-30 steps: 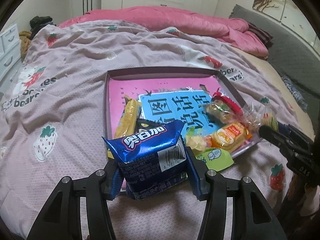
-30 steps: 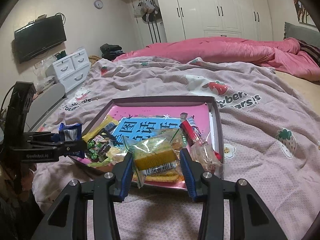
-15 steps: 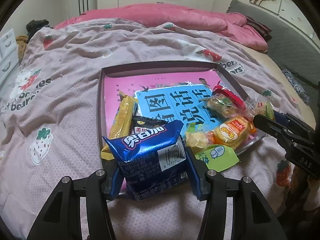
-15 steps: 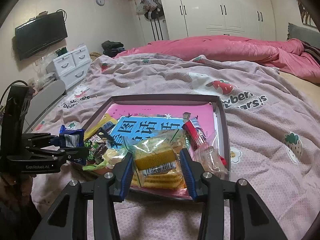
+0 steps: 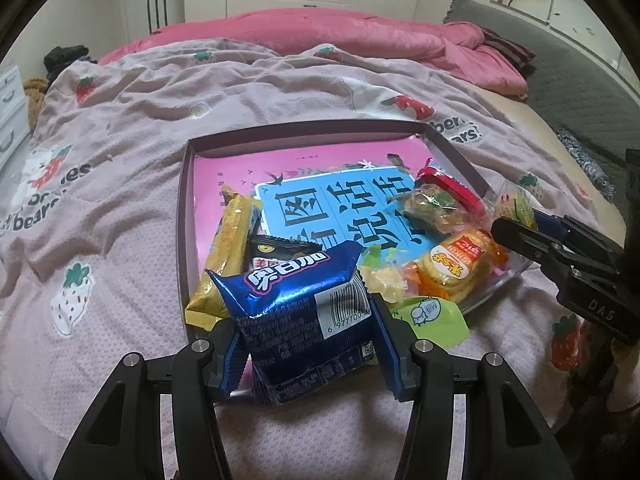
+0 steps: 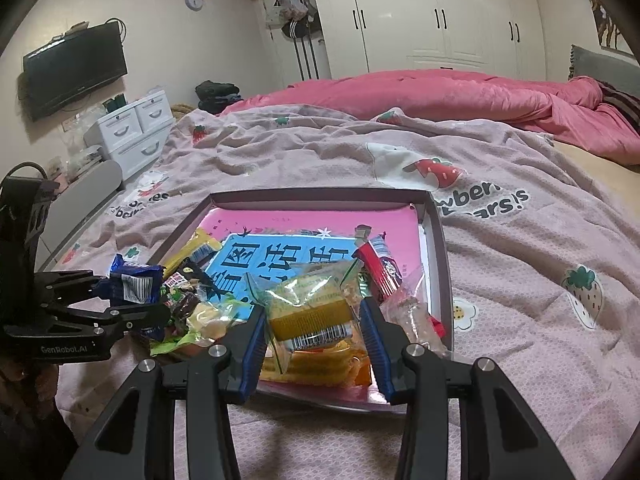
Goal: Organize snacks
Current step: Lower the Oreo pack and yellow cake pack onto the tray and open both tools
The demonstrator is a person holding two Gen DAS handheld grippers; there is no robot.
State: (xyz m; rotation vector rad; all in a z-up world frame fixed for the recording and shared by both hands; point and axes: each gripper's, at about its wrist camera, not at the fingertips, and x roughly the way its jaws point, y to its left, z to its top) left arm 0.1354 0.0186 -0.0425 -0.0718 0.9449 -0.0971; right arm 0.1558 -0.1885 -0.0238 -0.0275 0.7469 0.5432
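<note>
Left gripper (image 5: 306,342) clamped on a blue cookie packet (image 5: 298,312) at lower centre, over the near edge of a shallow tray (image 5: 182,216) on the bed (image 5: 120,152), right gripper (image 6: 312,338) closed around a clear-wrapped yellow cracker pack (image 6: 310,314), lower centre, other snacks heaped along the tray's near side

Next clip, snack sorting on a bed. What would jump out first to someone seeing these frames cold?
The shiny blue snack pack clamped in the left gripper, at the near edge of the shallow tray on the bed. Then the clear-wrapped yellow biscuit pack between the right gripper fingers, over the tray's bright pink and blue lining.
</note>
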